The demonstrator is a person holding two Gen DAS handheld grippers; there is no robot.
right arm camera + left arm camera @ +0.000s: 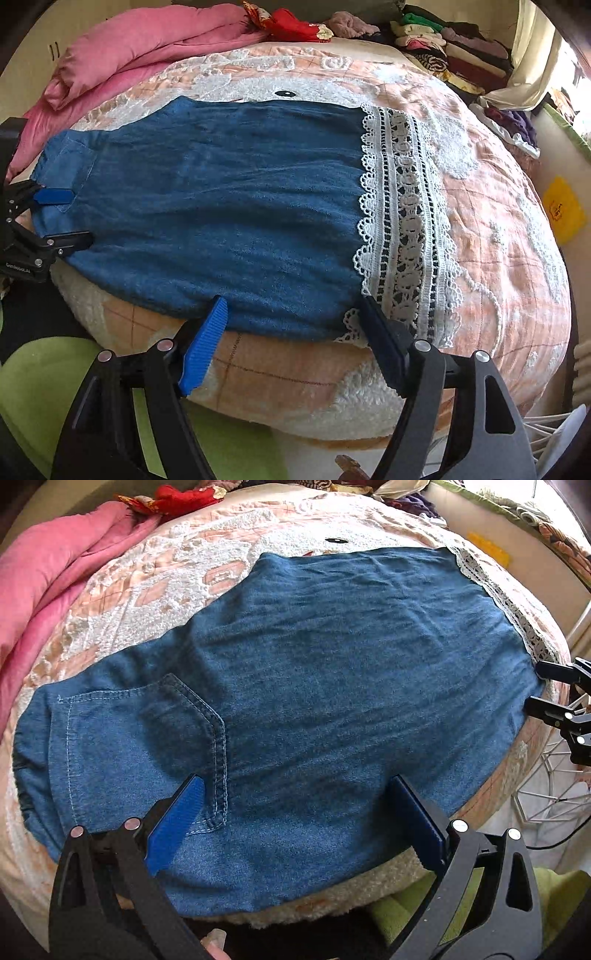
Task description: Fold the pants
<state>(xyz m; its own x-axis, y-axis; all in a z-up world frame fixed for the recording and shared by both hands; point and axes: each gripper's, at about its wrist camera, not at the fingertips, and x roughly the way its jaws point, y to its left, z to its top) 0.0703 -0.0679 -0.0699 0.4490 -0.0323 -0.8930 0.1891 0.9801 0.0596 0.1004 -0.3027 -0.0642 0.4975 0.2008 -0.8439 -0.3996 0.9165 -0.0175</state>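
Note:
Blue denim pants (314,686) lie flat across the bed, back pocket (181,738) up at the left. Their white lace hem (402,221) is at the right. My left gripper (295,781) hovers open over the near edge by the pocket, blue pads wide apart and nothing pinched. The right wrist view shows it at the waist end (66,218). My right gripper (291,302) stands open over the near edge of the pants (207,206) just left of the lace, with cloth below its tips but not clamped. It also shows at the far right (541,686) of the left wrist view.
The bed cover (498,258) is peach with fluffy white patterns. A pink quilt (147,40) and a red cloth (291,22) lie at the back, stacked clothes (454,51) at the back right. A white wire basket (550,786) stands beside the bed, green fabric (40,387) below its front edge.

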